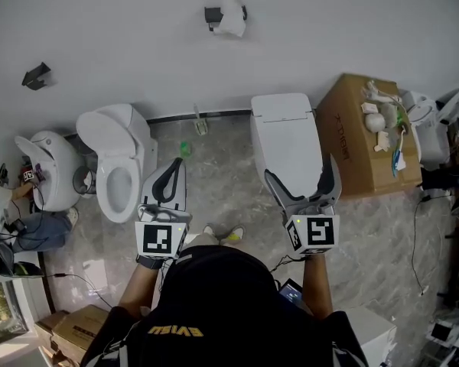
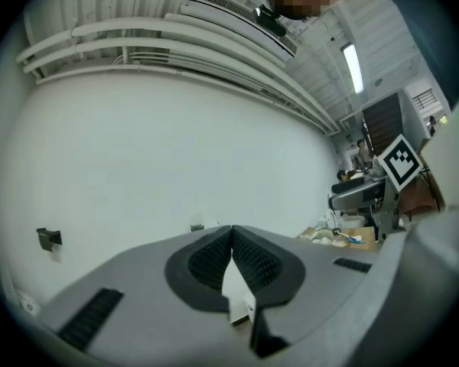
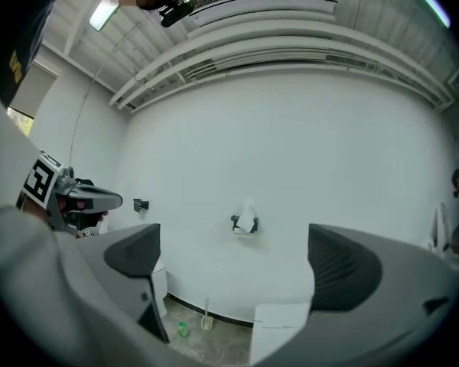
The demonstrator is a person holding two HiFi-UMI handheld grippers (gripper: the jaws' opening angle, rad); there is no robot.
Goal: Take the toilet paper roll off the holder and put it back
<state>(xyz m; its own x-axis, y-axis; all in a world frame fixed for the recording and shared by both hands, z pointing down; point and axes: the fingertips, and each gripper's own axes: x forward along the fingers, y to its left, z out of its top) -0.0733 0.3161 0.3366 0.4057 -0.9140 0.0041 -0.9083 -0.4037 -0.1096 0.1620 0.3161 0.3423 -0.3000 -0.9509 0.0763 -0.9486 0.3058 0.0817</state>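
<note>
The right hand-held gripper (image 1: 302, 176) is wide open, and its own view (image 3: 239, 257) shows nothing between the two dark pads. Through that gap, far off on the white wall (image 3: 306, 159), the toilet paper roll (image 3: 247, 219) sits on its dark holder (image 3: 235, 222), a loose sheet hanging down in front. In the head view the toilet paper roll (image 1: 231, 14) and holder (image 1: 213, 15) are at the top centre of the frame, well apart from both grippers.

The left hand-held gripper (image 1: 176, 165) is closed, and its own view (image 2: 231, 232) shows the ribbed pads meeting at the tips with nothing gripped.

Both grippers are at lower centre of the head view. Above the left one is a white toilet with its lid up (image 1: 118, 167). Above the right one is a closed white toilet (image 1: 284, 132). A cardboard box (image 1: 352, 121) stands at the right on the marbled floor (image 1: 222, 182).
</note>
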